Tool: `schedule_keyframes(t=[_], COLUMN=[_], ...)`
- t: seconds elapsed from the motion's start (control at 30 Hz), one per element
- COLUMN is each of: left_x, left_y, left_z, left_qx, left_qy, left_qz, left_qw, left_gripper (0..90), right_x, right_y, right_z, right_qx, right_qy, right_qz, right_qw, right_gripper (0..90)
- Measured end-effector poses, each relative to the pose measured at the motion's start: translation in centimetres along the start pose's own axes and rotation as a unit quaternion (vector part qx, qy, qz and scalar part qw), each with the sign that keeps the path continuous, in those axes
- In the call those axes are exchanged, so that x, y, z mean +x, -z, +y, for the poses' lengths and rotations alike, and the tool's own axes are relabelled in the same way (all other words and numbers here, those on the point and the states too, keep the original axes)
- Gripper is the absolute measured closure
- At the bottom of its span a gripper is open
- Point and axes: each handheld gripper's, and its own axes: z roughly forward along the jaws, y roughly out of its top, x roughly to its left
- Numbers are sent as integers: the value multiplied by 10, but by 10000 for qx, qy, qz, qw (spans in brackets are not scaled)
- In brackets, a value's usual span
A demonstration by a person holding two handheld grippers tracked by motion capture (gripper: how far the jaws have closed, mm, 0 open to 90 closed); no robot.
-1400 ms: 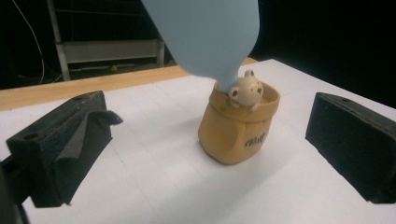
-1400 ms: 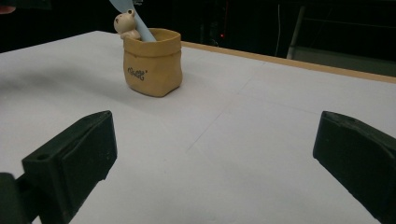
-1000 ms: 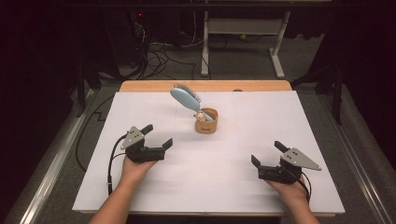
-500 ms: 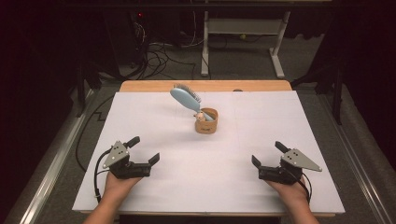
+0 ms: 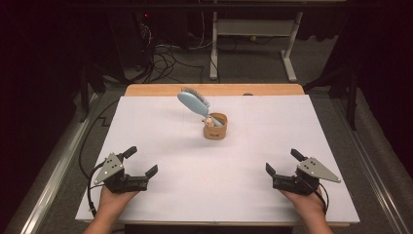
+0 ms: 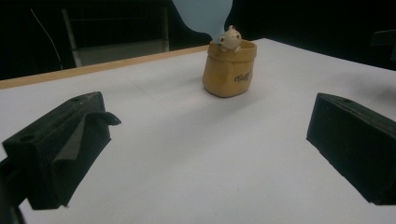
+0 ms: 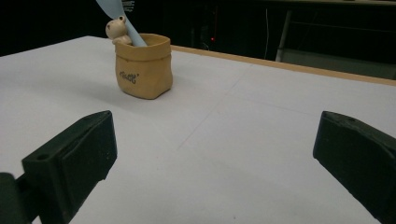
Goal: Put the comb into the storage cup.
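In the high view, a white sheet-covered table [image 5: 195, 195] with a bare wooden strip along its far edge carries a small tan sack-shaped ceramic holder [image 5: 215, 127] near the middle of its far half. A pale blue plastic hairbrush [image 5: 193, 102] stands in that holder with its handle down and its bristled head leaning up and to the left, beside a little cream bear figure [image 5: 208, 122] perched on the holder's rim. The left gripper [image 5: 141, 163] rests near the table's front left corner, held by a hand [image 5: 113, 199] coming in from the bottom edge; its two black jaws stand wide apart with nothing between them. The right gripper [image 5: 282, 162] sits near the front right, held by the other hand [image 5: 306, 204], its jaws likewise spread and empty. Both grippers are well apart from the holder and from each other. Cables lie on the dark floor beyond the table, by a grey metal frame [image 5: 253, 34].

In the left gripper view, the two black jaws rise from the lower corners, spread wide, with bare white sheet between them. The holder [image 6: 229, 70] stands ahead and slightly right, dark lettering on its side, the bear [image 6: 230, 39] at its rim and the brush's blue head [image 6: 203, 16] cut off at the top.

In the right gripper view, the jaws again stand far apart over bare sheet. The holder [image 7: 144, 72] stands ahead to the left, the bear [image 7: 116, 31] on its left rim and the brush's handle [image 7: 121, 18] slanting up out of it.
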Motion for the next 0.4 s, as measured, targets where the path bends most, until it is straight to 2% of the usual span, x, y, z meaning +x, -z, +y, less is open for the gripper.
schedule_keyframes(t=[0.1, 0.4], left_x=[3, 5], left_y=[0, 4], left_z=[0, 0], left_qx=[-22, -38], left_qy=[78, 40], left_qz=[15, 116], left_qw=[10000, 9999], left_gripper=[4, 4], right_x=[0, -1], right_y=[0, 0], right_z=[-1, -1], right_qx=[44, 23], right_qy=[7, 8], right_qz=[-15, -24], right_qw=[10000, 10000], right_gripper=[6, 6])
